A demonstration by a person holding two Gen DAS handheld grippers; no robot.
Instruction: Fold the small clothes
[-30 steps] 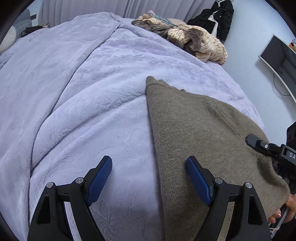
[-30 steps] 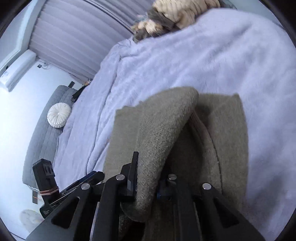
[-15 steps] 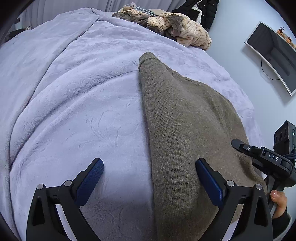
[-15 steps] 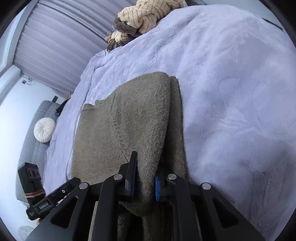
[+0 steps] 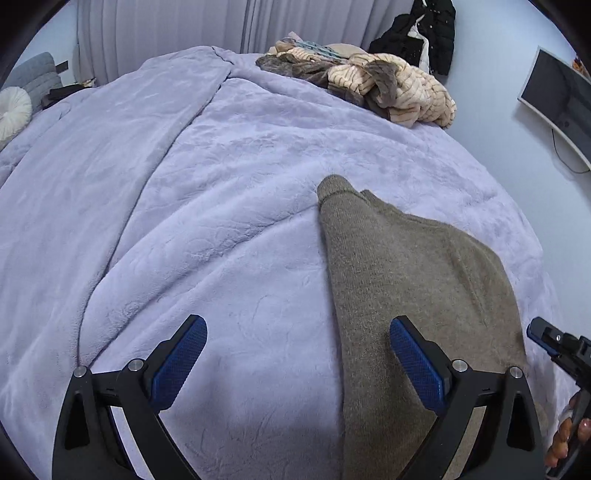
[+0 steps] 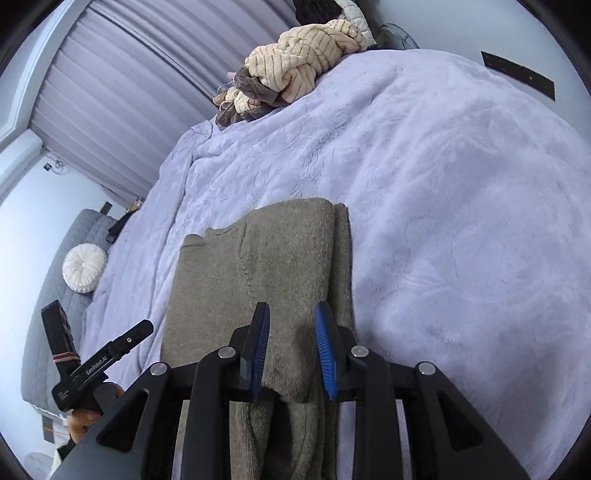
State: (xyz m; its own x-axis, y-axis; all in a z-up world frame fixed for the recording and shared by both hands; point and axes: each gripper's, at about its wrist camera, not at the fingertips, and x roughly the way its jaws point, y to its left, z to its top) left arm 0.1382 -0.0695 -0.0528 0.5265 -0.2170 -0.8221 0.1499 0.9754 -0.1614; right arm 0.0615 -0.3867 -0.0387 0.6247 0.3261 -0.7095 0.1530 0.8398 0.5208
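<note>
Looking along your left hand-held gripper: its two blue-padded fingers are spread wide and hold nothing. One finger hangs over the bare lilac blanket, the other over the near part of the sweater. The sweater is olive-brown knit, lying on the blanket on the bed, to the right of centre, with its long folded edge running away from you and ending in a rounded corner. At the far edge of the bed sits a heap of cream striped and brown clothes. A dark jacket hangs on the wall behind it, and a screen is mounted on the right wall. A round white cushion shows at far left. The tip of your right hand-held gripper enters at the lower right edge, just beside the sweater.

Looking along your right hand-held gripper: the fingers are parted with a clear gap, released, and the sweater lies flat between and beneath them. A folded-over layer lies on top of the sweater, with a lower layer showing as a strip along its right side. Lilac blanket surrounds it. The clothes heap is at the top, the white cushion on a grey couch at left. Your left hand-held gripper shows at lower left, beside the sweater's left edge.
</note>
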